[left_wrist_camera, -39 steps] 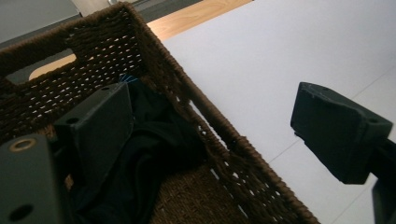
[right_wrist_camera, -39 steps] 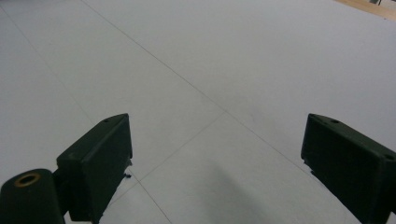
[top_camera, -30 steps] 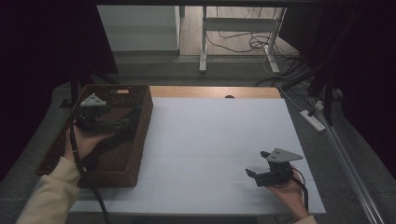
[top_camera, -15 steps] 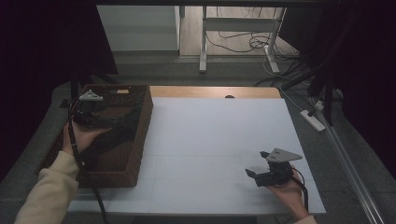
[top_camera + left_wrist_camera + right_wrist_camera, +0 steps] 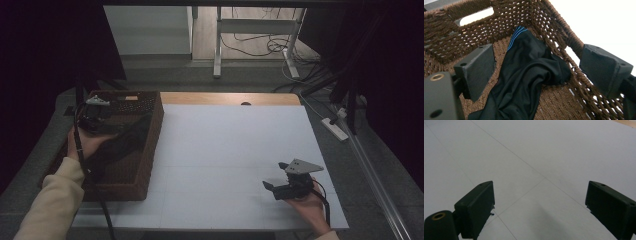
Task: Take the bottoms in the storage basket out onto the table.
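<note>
- Dim room, white worktop (image 5: 230, 160); woven basket (image 5: 150, 145) at 9 o'clock.
- Black garment (image 5: 524, 75) lies crumpled inside basket: likely soft, light, floppy; pinch a raised fold.
- Left gripper (image 5: 536, 72) above it, jaws apart, empty.
- Right gripper (image 5: 274, 187) at 5 o'clock, jaws apart, empty.

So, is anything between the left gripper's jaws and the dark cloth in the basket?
Nothing visible. In the left gripper view the left gripper has its jaws spread open with the black cloth lying directly between and beyond them on the floor of the wicker basket. Only the basket's right wall runs close beside the right jaw.
</note>
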Available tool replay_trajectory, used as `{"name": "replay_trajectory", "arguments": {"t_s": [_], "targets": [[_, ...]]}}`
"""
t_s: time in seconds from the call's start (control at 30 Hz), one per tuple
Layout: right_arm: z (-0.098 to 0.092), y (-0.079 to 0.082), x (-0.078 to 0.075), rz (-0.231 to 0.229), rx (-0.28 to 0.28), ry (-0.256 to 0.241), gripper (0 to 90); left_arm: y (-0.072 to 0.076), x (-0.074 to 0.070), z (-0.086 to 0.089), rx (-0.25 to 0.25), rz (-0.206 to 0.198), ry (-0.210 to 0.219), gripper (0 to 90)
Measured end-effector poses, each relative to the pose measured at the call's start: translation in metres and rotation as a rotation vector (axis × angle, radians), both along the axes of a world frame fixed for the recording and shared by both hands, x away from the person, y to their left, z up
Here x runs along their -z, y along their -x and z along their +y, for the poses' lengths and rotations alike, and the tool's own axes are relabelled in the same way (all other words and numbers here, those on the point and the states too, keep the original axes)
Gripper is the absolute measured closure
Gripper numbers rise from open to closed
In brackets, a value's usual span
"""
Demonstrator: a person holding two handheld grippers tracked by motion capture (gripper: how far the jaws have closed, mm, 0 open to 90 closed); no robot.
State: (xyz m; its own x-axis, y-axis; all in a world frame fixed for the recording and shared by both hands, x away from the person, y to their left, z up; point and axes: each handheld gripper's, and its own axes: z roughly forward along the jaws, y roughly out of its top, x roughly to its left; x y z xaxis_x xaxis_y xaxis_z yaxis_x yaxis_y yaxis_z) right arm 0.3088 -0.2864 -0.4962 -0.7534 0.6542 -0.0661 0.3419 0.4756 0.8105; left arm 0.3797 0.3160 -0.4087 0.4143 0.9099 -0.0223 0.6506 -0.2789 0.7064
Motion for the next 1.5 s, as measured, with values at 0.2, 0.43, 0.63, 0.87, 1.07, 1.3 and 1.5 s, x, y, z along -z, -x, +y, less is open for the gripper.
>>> {"name": "replay_trajectory", "arguments": {"t_s": [0.2, 0.43, 0.63, 0.87, 1.07, 1.3, 1.5], "targets": [[0.0, 0.0, 0.0, 0.002, -0.003, 0.003, 8.9, -0.006, 0.005, 0.003, -0.003, 0.023, -0.008, 13.4], [0.001, 0.0, 0.001, 0.006, -0.005, 0.006, 8.9, -0.01, 0.009, 0.007, -0.009, 0.038, -0.002, 13.6], [0.001, -0.001, 0.002, 0.012, -0.008, 0.011, 8.9, -0.013, 0.014, 0.01, -0.013, 0.053, -0.001, 13.7], [0.001, -0.001, 0.002, 0.011, -0.011, 0.014, 8.9, -0.017, 0.022, 0.013, -0.021, 0.08, 0.002, 13.7], [0.001, -0.001, 0.002, 0.012, -0.012, 0.015, 8.9, -0.021, 0.028, 0.015, -0.021, 0.104, -0.01, 13.7], [0.002, -0.001, 0.003, 0.016, -0.014, 0.02, 8.9, -0.025, 0.035, 0.018, -0.021, 0.137, -0.024, 13.7], [0.002, -0.001, 0.003, 0.02, -0.017, 0.022, 8.9, -0.029, 0.042, 0.02, -0.022, 0.171, -0.027, 13.6]]}}
